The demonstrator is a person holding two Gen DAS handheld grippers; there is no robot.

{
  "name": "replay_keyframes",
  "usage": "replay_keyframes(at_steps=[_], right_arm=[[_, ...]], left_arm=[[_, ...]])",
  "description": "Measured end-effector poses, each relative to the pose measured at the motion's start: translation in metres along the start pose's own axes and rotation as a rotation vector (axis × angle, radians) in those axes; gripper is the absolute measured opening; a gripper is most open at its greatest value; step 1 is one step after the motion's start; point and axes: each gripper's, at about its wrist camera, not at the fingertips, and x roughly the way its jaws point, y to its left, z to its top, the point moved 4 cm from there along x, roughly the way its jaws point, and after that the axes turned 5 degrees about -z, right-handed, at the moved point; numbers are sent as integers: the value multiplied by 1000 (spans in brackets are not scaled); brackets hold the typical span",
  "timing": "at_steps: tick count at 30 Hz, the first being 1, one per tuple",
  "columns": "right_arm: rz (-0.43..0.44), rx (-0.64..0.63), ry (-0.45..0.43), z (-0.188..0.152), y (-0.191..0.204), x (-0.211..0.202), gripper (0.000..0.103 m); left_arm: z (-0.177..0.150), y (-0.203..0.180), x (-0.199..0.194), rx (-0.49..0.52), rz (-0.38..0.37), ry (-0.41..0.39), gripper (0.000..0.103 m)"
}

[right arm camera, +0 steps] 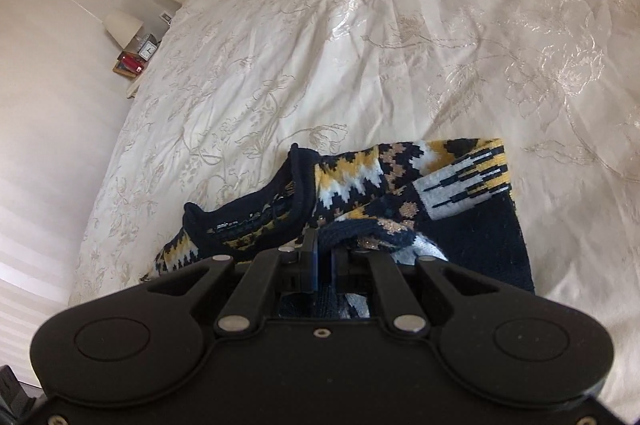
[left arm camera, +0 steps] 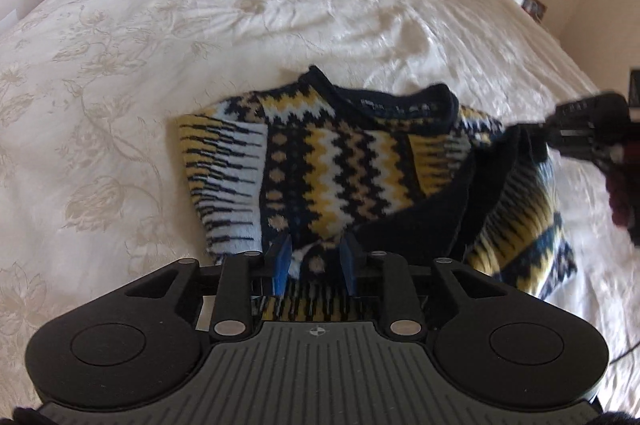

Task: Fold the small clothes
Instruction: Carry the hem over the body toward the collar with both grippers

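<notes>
1. Patterned knit sweater [left arm camera: 340, 161]: on cream bedspread [left arm camera: 160, 65], near edge, half-folded.
2. Left gripper [left arm camera: 314, 257]: fingers slightly spread over hem, no visible pinch.
3. Right gripper [right arm camera: 322, 249]: pinching dark knit edge.
4. Risk: one-sided pull, fold skewing or bunching.

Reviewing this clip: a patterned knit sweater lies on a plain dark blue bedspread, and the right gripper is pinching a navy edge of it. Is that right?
Not quite. The bedspread is cream-white with a pale floral pattern, not plain dark blue; both wrist views show it. The rest holds: the patterned knit sweater lies on it, and the right wrist view shows the right gripper pinching a navy edge.
</notes>
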Motion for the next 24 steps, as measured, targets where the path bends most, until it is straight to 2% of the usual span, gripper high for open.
replay_keyframes(at_steps=[6,8,15,20,24], right_arm=[[-9,3,24,-1,-2,14,13],[-7,9,26,-1,-3,14,13],[-5,15,31,-2,-7,14,13],[-6,16,32,-2,-7,14,13],[-7,19,33,-5,-8,12,13]], left_arm=[[-27,-16,2,249,41,66,34],[-33,-19,5,327,69,79,40],[-30,-30,22,528,135,54,46],[-26,-39,37,637,145,57,46],[-23,-42,44,655,124,55,45]])
